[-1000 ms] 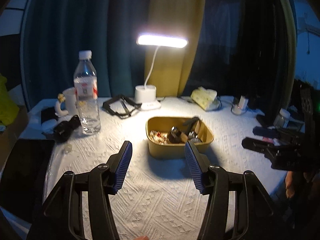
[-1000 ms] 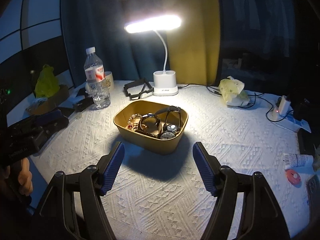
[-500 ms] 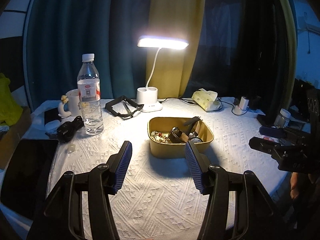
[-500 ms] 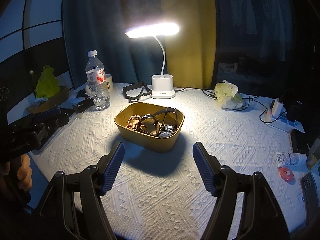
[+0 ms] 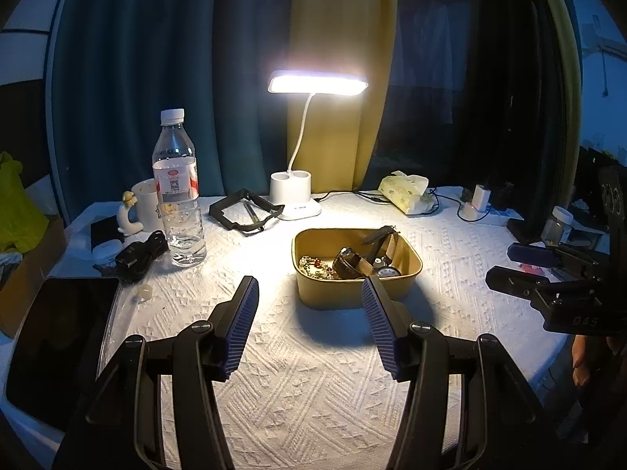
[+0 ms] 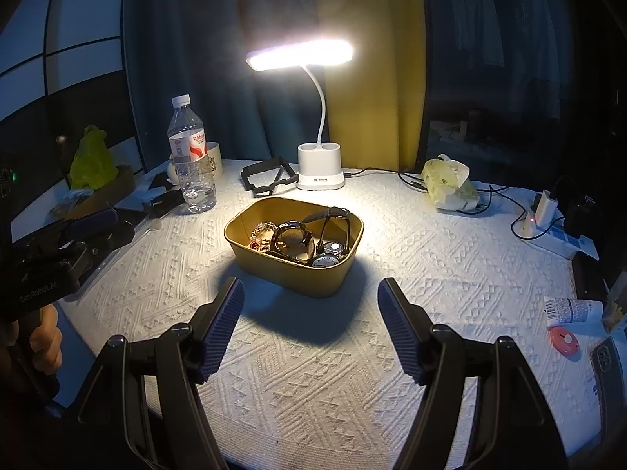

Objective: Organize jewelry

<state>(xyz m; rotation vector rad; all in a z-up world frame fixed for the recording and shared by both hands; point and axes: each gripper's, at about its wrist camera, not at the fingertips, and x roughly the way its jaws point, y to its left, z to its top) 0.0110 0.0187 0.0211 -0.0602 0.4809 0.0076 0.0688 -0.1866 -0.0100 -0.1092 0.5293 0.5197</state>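
1. Left wrist view: the water bottle (image 5: 179, 192) stands at the table's (image 5: 274, 384) left.
2. Left gripper (image 5: 309, 327), fingers spread, holds nothing.
3. Yellow box (image 5: 354, 291) just beyond it, mid-table, holds watches (image 5: 354, 262) and beads.
4. Right gripper (image 6: 311, 329) is likewise spread and empty, near the box.

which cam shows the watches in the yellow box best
The right wrist view: it looks down into the yellow box, so the watches show their dials. In the left wrist view the box's front wall hides most of the watches.
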